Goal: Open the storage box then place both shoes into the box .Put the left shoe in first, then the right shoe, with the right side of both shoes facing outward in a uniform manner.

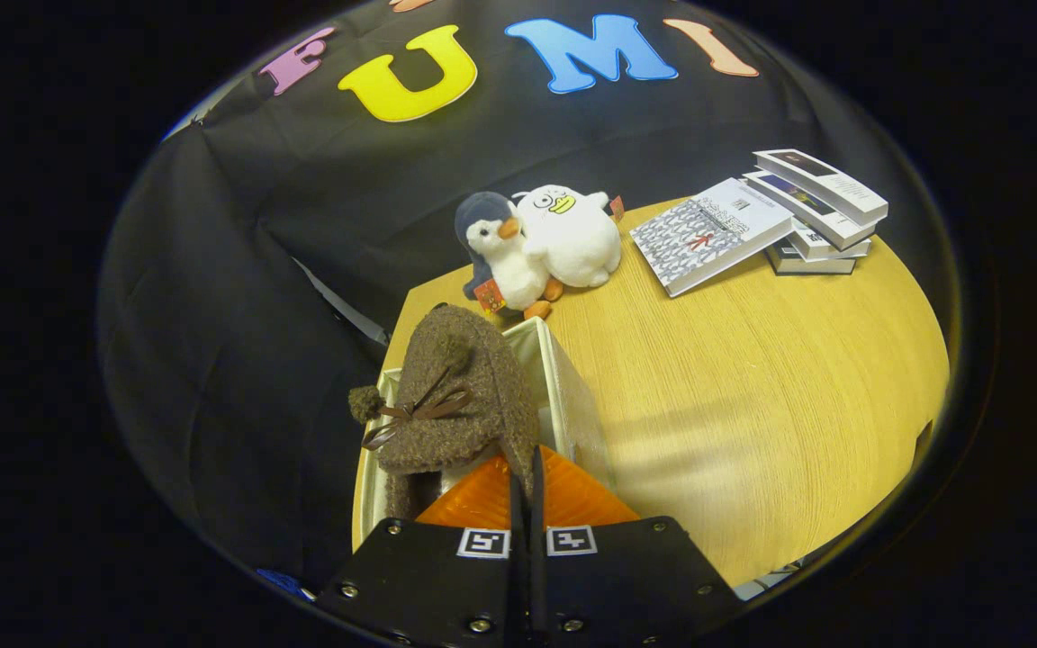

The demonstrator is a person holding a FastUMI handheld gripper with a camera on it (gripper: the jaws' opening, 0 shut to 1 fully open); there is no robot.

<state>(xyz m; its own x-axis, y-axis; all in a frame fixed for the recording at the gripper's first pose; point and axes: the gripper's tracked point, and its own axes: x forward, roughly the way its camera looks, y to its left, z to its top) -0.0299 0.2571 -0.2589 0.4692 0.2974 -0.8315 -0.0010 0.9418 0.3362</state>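
Black cloth hangs behind a light wooden round-edged table (752, 360), and that table carries pretty much everything. Down at 6 o'clock the gripper (526, 486) with its orange ribbed fingers (473, 499) is pressed nearly together, pinching the rear edge of a fuzzy brown slipper-style shoe with a little bow and pom-pom (455, 396). That shoe stands up just ahead of the fingers, its lower part down inside a white fabric open storage box (563, 396) sitting near the table's edge at about 7 o'clock. Beyond the box, around 12 o'clock, a grey-and-white plush penguin (496, 247) leans against a white plush duck (572, 236), touching. Over at 2 o'clock there's a loose stack of paperback books (761, 225), well apart from the box.
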